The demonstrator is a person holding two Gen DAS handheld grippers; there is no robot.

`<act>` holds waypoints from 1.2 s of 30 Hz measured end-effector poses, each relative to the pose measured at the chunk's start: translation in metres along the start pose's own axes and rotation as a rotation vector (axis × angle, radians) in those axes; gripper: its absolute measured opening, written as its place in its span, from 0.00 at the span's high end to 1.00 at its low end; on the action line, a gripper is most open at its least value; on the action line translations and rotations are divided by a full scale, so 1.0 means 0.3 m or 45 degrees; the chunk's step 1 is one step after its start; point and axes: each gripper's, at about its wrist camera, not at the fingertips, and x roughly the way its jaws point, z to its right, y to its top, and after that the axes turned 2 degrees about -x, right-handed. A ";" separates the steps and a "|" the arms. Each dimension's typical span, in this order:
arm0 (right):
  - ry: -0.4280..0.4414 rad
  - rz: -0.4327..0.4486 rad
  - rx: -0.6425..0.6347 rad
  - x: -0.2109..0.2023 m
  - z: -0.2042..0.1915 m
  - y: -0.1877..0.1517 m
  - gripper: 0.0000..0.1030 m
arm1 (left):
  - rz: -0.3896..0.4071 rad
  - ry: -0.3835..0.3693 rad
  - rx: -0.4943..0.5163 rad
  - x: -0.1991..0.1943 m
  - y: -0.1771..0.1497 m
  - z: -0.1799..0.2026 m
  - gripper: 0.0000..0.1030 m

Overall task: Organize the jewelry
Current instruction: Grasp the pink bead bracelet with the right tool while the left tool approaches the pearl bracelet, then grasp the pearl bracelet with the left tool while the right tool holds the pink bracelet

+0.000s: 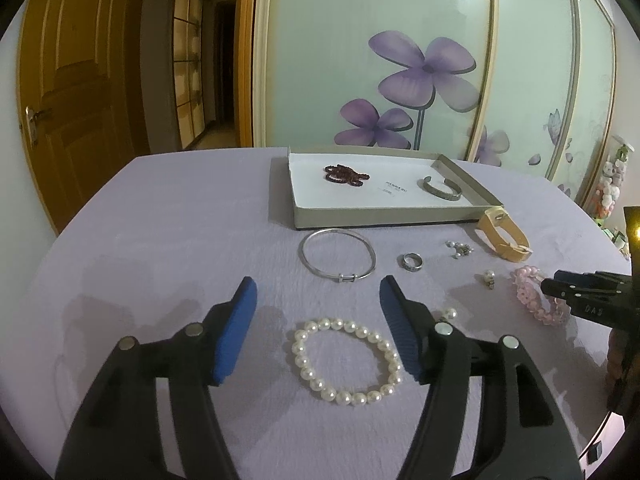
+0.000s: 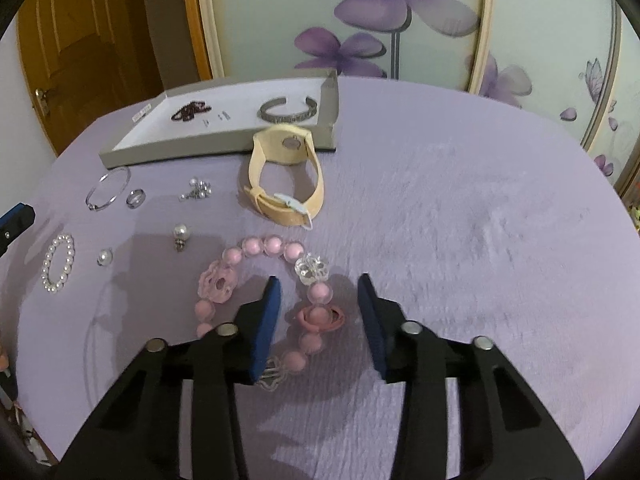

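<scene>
I am holding my left gripper (image 1: 318,290) low over the lilac cloth-covered counter (image 1: 180,240), its blue-padded fingers (image 1: 240,332) spread wide and gripping nothing. The white pearl bead bracelet (image 1: 346,360) is lying flat on the cloth between them, nearer the right pad, which is covering part of its edge; I cannot tell whether they are touching. A single loose pearl (image 1: 450,313) is sitting just beyond that pad.

My right gripper (image 2: 318,284) is also standing wide and holding nothing. The pink bead bracelet with clear and pink charms (image 2: 256,280) is lying beneath it: the left pad (image 2: 266,328) is sitting over the middle of the loop, while the bracelet's right-hand run of beads is lying in the gap between the pads, well clear of the right one.

Farther out, the thin silver bangle (image 1: 338,258), the small silver ring (image 1: 411,261), a silver charm cluster (image 1: 459,248) and a little pearl earring (image 1: 489,278) are resting on the cloth. The cream leather strap (image 2: 286,176) is standing on edge, against the front wall of the shallow grey cardboard tray (image 2: 216,148). Inside the tray, the dark red bead strand (image 1: 345,175) and the open silver cuff (image 1: 443,189) are lying well apart.
</scene>
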 end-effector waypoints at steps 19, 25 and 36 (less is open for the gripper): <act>0.082 0.054 0.013 -0.087 0.024 -0.066 0.77 | -0.213 0.042 0.078 0.101 -0.030 0.062 0.28; 0.100 0.073 0.010 -0.106 0.023 -0.065 0.77 | -0.239 0.089 0.024 0.117 -0.031 0.032 0.28; 0.119 0.082 0.015 -0.115 0.027 -0.067 0.77 | -0.280 0.144 0.041 0.125 -0.034 -0.029 0.51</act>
